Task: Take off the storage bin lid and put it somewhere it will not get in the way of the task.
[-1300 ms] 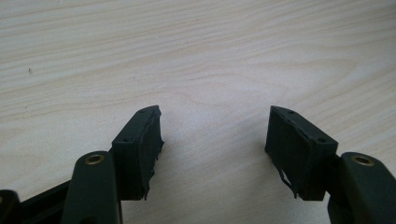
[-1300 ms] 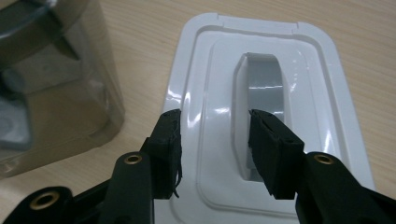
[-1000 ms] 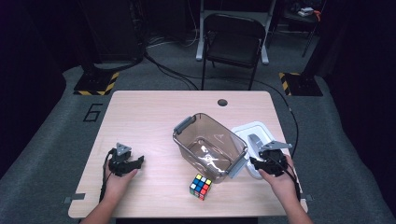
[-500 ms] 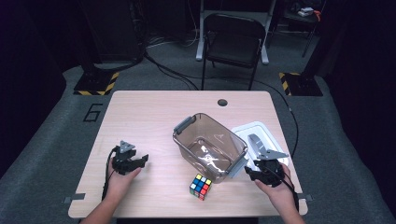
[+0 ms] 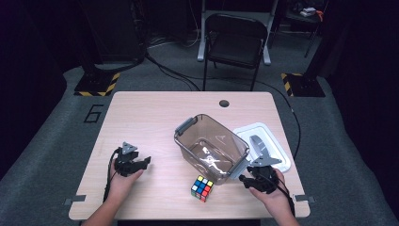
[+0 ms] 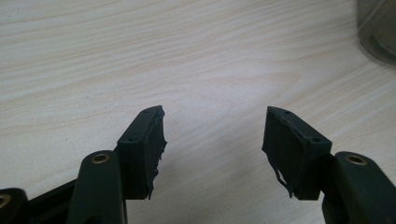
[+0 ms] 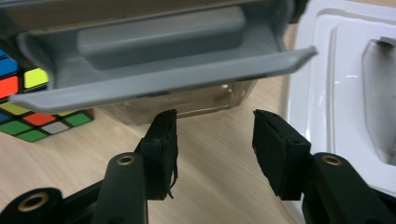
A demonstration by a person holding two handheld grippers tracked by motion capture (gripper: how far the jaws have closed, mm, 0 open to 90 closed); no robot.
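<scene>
Plastic bin, clear with a smoky brown tint, rectangular with rounded corners and grey flip handles at its two ends, sits near the middle of the pale wood-grain table, turned at an angle to the table's edges. Something crinkled and glossy lies in its bottom; what it is cannot be told. In the right gripper view the bin's near grey handle is a smooth, matte moulded flap jutting out over the gap between the jaws.

Just in front of the bin lies a colour-tiled puzzle cube, close to it but apart. Beside the bin on its right lies a white moulded lid with raised ridges and a grey latch.

The right gripper sits just off the bin's near right corner, its black rubber-faced jaws standing moderately apart below the handle with nothing between them, only bare tabletop.

Well to the left of the bin, the left gripper hovers low over bare wood, its jaws spread wide and empty; their pads have ragged, torn edges.
</scene>
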